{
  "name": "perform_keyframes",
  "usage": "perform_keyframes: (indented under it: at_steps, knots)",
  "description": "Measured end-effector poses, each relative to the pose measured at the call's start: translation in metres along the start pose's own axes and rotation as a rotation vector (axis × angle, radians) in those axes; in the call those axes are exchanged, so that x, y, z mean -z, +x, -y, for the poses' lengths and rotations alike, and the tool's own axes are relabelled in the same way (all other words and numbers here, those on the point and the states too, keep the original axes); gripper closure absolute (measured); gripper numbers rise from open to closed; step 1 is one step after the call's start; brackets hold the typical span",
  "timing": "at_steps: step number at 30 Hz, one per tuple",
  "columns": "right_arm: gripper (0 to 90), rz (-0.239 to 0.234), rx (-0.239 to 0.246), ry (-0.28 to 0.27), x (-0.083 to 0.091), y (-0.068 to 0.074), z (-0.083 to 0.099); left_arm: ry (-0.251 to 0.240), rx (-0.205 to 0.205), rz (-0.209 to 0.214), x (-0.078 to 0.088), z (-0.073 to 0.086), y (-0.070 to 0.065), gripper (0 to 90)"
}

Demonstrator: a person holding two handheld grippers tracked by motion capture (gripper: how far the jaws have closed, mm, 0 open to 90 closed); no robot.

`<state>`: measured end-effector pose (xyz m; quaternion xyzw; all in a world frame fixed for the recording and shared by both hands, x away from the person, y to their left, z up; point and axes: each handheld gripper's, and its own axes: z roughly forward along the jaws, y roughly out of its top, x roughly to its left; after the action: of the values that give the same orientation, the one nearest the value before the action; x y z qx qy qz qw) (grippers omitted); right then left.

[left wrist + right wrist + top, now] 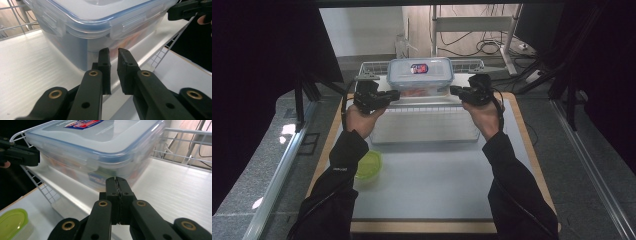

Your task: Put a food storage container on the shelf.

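Note:
A clear plastic box (420,75) with a blue-rimmed snap lid and a red and blue label stands on a white wire rack's shelf (427,102). My left gripper (394,96) sits at the box's front left corner. In the left gripper view its jaws (113,51) stand a narrow gap apart with nothing between them, pointing at the box (100,20). My right gripper (454,91) is at the box's front right corner. Its jaws (116,180) are pressed together, empty, just short of the box (95,142).
The rack's wire basket wall (372,65) rises behind the box, and a lower white tray (427,127) lies in front of it. A small tub with a green lid (368,165) stands on the grey mat (437,185) by the left forearm.

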<state>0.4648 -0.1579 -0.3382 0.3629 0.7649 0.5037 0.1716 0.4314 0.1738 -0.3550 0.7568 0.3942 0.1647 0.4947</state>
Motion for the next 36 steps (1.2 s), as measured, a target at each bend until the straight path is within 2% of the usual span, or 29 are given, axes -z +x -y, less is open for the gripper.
perform_keyframes:
  at_steps: [3, 9, 15, 21, 24, 26, 28, 29, 30, 32, 34, 35, 36]
  knots:
    - [88.9, 0.005, -0.011, -0.005, -0.001, -0.003, -0.001, 0.005, 0.002, -0.008, -0.003, -0.001, 0.001, 81.2]
    - [87.4, 0.012, -0.021, -0.008, -0.001, -0.004, -0.002, 0.023, -0.01, 0.011, -0.008, -0.001, -0.002, 80.3]
    - [86.9, -0.024, -0.013, -0.015, 0.007, 0.0, 0.002, 0.004, -0.028, 0.038, 0.005, 0.004, -0.009, 79.4]
    - [83.2, -0.048, 0.004, -0.013, 0.012, 0.008, 0.007, -0.014, -0.047, 0.047, 0.023, 0.015, -0.014, 72.1]
    - [77.0, -0.061, 0.009, -0.01, 0.016, 0.013, 0.013, -0.014, -0.046, 0.052, 0.03, 0.024, -0.015, 68.6]
    - [67.2, -0.059, 0.027, -0.011, 0.02, 0.017, 0.021, -0.015, -0.049, 0.052, 0.034, 0.035, -0.017, 62.3]
    - [64.0, -0.057, 0.032, -0.013, 0.022, 0.018, 0.024, -0.015, -0.051, 0.05, 0.035, 0.039, -0.018, 59.9]
    - [58.1, -0.063, 0.032, -0.007, 0.024, 0.02, 0.03, -0.013, -0.058, 0.04, 0.037, 0.043, -0.02, 54.6]
    - [55.3, -0.066, 0.034, -0.005, 0.025, 0.02, 0.034, -0.017, -0.064, 0.03, 0.04, 0.051, -0.022, 51.9]
    - [52.5, -0.067, 0.035, 0.0, 0.026, 0.021, 0.037, -0.025, -0.06, 0.032, 0.042, 0.056, -0.024, 49.2]
    - [45.0, -0.077, 0.043, 0.012, 0.03, 0.025, 0.047, -0.034, -0.062, 0.032, 0.046, 0.066, -0.027, 40.6]
    - [45.0, -0.077, 0.043, 0.012, 0.03, 0.025, 0.047, -0.034, -0.062, 0.032, 0.046, 0.066, -0.027, 37.5]
    - [40.4, -0.08, 0.059, 0.016, 0.033, 0.028, 0.054, -0.034, -0.075, 0.02, 0.047, 0.074, -0.029, 35.3]
